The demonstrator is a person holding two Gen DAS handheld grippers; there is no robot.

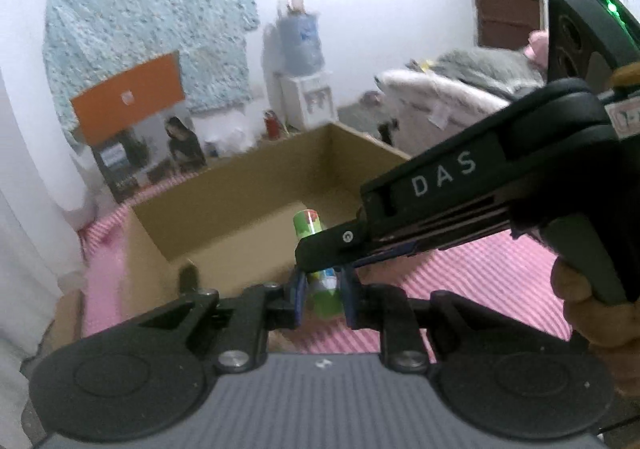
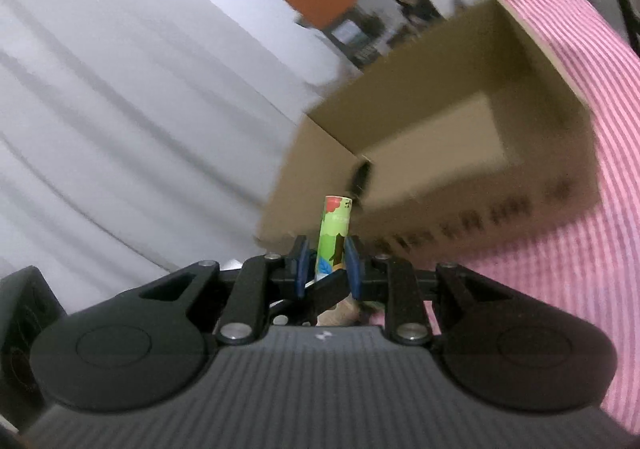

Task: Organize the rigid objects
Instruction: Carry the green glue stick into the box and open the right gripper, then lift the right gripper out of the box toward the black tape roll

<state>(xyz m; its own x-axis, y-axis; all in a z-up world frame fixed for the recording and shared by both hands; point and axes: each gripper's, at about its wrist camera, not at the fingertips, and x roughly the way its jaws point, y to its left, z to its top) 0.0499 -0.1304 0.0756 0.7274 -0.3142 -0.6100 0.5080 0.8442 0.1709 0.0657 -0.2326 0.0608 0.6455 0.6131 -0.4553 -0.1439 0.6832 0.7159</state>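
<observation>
The box (image 1: 240, 185) sits mid-frame on the mat (image 1: 480, 281) in the left view, the tube (image 1: 326, 289) low at centre before it, a dispenser (image 1: 304, 97) behind, bedding (image 1: 460, 81) at right.

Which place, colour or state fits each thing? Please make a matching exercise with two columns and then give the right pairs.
Things:
1. tube
2. box
3. mat
4. panel

Descriptions:
A. pink with stripes
B. orange, by the wall
C. held by both claws
D. brown cardboard, open on top

Pairs: 1-C, 2-D, 3-A, 4-B. The left claw and the right claw are both shut on the tube.
</observation>
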